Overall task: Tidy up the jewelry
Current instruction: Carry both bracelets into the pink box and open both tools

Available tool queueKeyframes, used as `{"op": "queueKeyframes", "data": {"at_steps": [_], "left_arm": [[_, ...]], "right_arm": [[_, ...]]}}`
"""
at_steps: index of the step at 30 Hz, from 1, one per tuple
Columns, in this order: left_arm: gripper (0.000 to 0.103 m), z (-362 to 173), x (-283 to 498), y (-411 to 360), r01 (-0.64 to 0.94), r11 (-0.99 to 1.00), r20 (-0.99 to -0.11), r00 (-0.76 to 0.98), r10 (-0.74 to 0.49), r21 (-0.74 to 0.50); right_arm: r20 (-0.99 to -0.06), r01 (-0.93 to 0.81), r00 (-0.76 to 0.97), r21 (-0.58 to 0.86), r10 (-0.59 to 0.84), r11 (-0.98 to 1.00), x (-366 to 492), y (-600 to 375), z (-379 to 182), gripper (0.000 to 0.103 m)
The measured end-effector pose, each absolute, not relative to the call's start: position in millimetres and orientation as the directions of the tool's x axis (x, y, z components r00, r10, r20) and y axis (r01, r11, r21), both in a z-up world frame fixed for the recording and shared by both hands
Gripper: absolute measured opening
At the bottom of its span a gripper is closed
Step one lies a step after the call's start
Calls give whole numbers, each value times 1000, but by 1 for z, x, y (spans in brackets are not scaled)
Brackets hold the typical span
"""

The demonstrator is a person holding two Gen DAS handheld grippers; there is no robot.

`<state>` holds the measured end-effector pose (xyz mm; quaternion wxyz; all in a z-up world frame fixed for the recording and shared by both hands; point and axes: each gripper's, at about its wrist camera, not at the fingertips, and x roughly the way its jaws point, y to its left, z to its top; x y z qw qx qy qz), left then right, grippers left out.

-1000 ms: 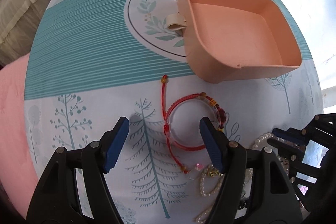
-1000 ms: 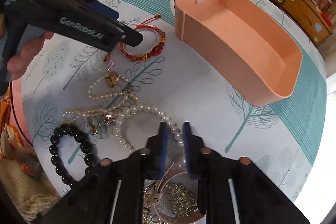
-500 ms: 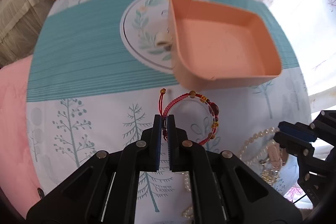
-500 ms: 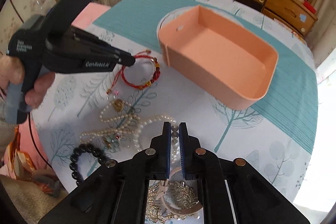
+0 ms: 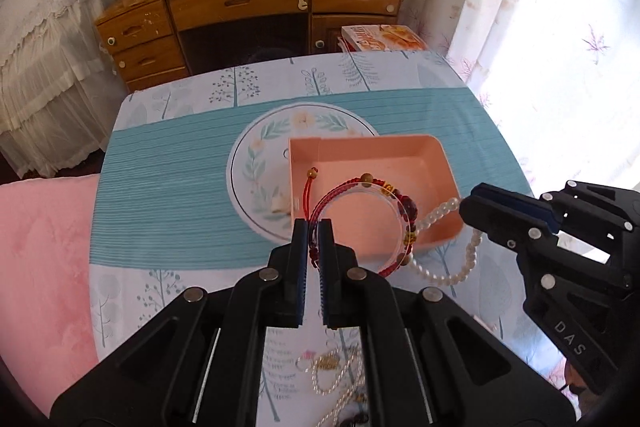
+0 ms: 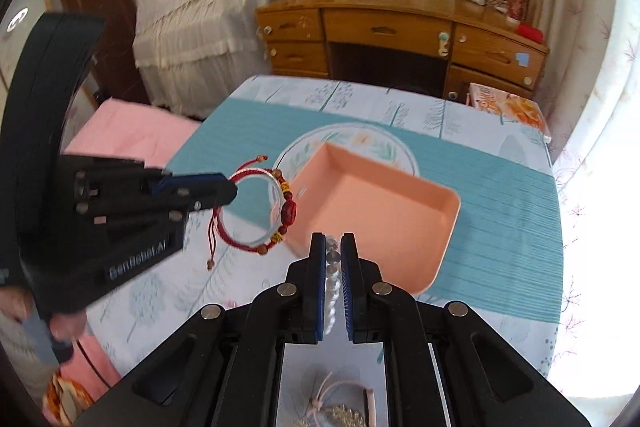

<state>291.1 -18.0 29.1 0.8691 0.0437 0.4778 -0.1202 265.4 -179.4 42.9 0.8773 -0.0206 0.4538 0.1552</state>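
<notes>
My left gripper (image 5: pixel 313 231) is shut on a red cord bracelet (image 5: pixel 362 223) with brown and gold beads and holds it in the air at the near left corner of the pink tray (image 5: pixel 400 163). In the right wrist view the bracelet (image 6: pixel 256 211) hangs from the left gripper (image 6: pixel 228 189) left of the tray (image 6: pixel 384 211). My right gripper (image 6: pixel 332 247) is shut on a white pearl strand (image 6: pixel 332 267), lifted near the tray's front edge. In the left wrist view the strand (image 5: pixel 452 247) hangs from the right gripper (image 5: pixel 466 205).
The tray sits on a table with a teal and white tree-print cloth (image 5: pixel 168 187). More pearl strands and a gold pendant (image 5: pixel 332 367) lie on the near side. Hair pieces (image 6: pixel 340 407) lie under my right gripper. A wooden desk (image 5: pixel 248 11) stands beyond the table.
Both grippers have risen from the table with their jewelry. The left one shut on the red bracelet a second ago and now holds it high by the tray. The pearl strand is lifted too.
</notes>
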Motion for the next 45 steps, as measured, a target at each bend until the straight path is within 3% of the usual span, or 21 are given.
{"op": "queueKeyframes", "data": {"at_steps": [11, 22, 26, 28, 30, 45], "left_arm": [[3, -39, 350, -39, 213, 976, -874, 467, -132, -34], [5, -49, 361, -41, 193, 981, -865, 489, -112, -18], [21, -48, 358, -38, 186, 982, -872, 477, -114, -27], [44, -45, 355, -36, 184, 982, -866, 484, -123, -36], [53, -39, 348, -34, 179, 983, -852, 507, -129, -42], [53, 2, 257, -11, 201, 978, -790, 591, -163, -52]], "right_arm": [[-832, -132, 522, 139, 188, 981, 346, -201, 18, 7], [-873, -76, 456, 155, 172, 985, 383, -212, -45, 8], [-886, -68, 434, 150, 165, 986, 383, -213, -58, 18], [-883, -68, 446, 130, 147, 989, 379, -212, -59, 34], [-874, -71, 469, 107, 128, 992, 373, -213, -55, 38], [-846, -105, 519, 80, 123, 991, 285, -224, -23, 38]]}}
